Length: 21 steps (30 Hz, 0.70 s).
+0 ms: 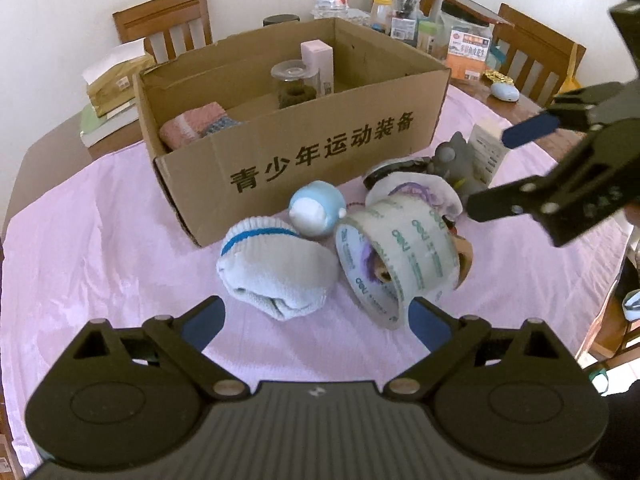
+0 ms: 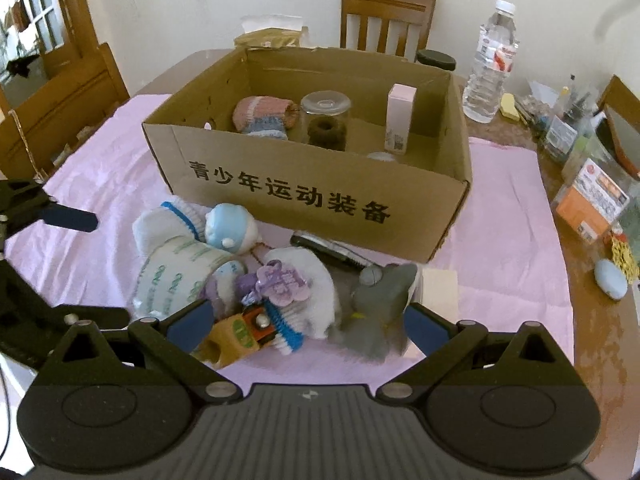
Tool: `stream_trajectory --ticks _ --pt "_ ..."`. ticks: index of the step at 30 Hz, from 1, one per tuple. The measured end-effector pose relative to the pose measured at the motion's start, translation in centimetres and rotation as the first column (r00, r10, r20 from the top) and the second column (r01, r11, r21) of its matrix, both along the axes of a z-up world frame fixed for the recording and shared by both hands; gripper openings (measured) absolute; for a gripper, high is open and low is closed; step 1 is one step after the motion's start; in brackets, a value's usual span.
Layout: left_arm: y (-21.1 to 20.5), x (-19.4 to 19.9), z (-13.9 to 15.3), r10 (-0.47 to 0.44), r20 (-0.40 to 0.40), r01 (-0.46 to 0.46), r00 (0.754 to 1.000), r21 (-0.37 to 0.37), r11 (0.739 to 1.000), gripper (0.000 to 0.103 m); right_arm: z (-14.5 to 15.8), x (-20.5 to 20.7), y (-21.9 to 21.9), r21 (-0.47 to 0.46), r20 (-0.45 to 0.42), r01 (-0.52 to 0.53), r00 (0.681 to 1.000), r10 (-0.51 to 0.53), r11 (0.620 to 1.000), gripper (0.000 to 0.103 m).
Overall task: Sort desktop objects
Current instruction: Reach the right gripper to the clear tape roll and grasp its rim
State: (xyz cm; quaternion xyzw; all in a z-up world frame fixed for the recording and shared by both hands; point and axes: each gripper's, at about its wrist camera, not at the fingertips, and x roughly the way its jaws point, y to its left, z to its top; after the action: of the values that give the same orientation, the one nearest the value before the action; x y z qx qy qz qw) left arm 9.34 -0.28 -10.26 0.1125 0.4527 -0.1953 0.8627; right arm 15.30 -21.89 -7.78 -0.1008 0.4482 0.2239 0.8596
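A pink cloth point(image 1: 100, 248) covers the surface, with wooden chairs point(image 1: 168, 24) along the pale wall at the top of the frame. A cardboard box point(image 1: 304, 160) sits at centre, holding a jar point(image 1: 294, 84), a pink carton point(image 1: 318, 66) and a rolled sock point(image 1: 192, 126). Below it lie a white sock point(image 1: 276, 268), a tape roll point(image 1: 396, 256), a blue toy point(image 1: 316, 212) and a grey figure point(image 2: 380, 308). The left gripper point(image 1: 316, 320) is spread, empty, low before the sock and tape. The right gripper point(image 2: 306, 326) is spread too, empty, over the pile.
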Motion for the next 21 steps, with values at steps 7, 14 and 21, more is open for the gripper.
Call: stream_trajectory --ticks 7,14,21 --pt "0.8 -1.0 0.6 0.003 0.026 -0.003 1.0 0.019 1.0 0.098 -1.0 0.7 2.1 -0.037 0.002 -0.058 0.998 0.058 0.998 0.103" --pt "1.5 -1.4 0.6 0.019 0.024 -0.019 1.0 0.014 1.0 0.098 -0.5 -0.4 4.1 -0.013 0.012 -0.145 0.989 0.146 0.989 0.103" --pt "1.1 -1.1 0.6 0.01 0.026 -0.01 1.0 0.003 1.0 0.098 -0.1 -0.7 4.4 0.006 0.016 -0.169 0.986 0.169 0.986 0.103"
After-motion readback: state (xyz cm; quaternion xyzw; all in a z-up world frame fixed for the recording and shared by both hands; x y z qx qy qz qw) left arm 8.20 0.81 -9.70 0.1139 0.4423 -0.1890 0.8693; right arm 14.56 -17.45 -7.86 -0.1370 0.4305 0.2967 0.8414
